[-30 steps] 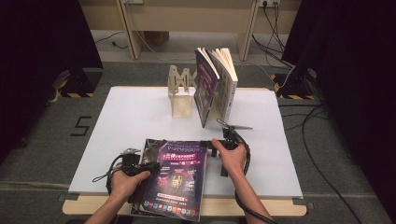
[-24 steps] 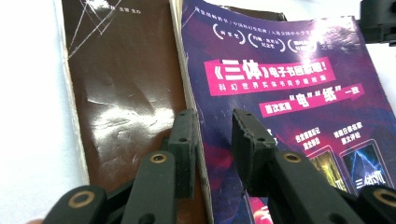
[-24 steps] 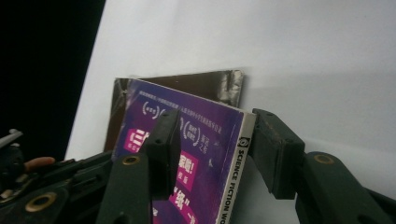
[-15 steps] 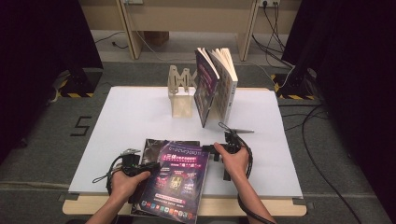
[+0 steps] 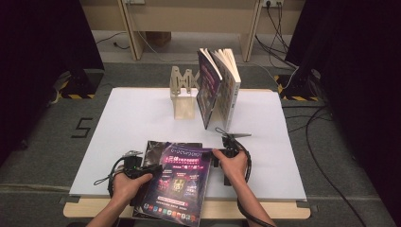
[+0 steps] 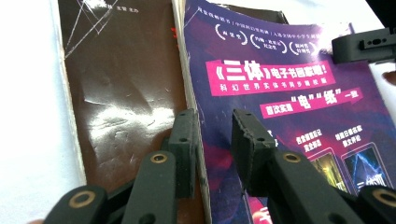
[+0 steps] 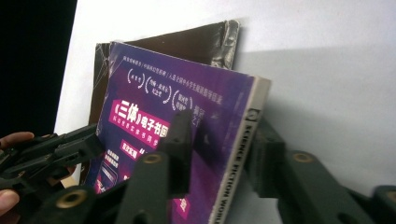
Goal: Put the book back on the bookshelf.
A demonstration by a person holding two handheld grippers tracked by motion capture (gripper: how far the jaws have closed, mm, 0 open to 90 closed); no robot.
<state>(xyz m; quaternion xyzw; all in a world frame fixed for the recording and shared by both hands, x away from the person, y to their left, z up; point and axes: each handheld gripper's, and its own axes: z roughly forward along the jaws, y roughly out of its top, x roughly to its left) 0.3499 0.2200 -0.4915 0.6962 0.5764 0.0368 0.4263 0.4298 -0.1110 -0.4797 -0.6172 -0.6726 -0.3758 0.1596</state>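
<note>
Purple book [image 5: 182, 177] at table's [image 5: 142, 113] near edge. Right gripper [image 7: 219, 154], jaws just closing, pinches its spine; left gripper [image 6: 212, 144] pinches its opposite edge. Lift level, both grips firm.

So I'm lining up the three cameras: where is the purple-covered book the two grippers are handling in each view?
High view: purple book lies at the table's near edge, between both hands.
Left gripper view: its cover fills the right half, beside the brown cover.
Right gripper view: centre, its spine edge between the jaws.
Shared landmark: the pink title banner on the cover.
</note>
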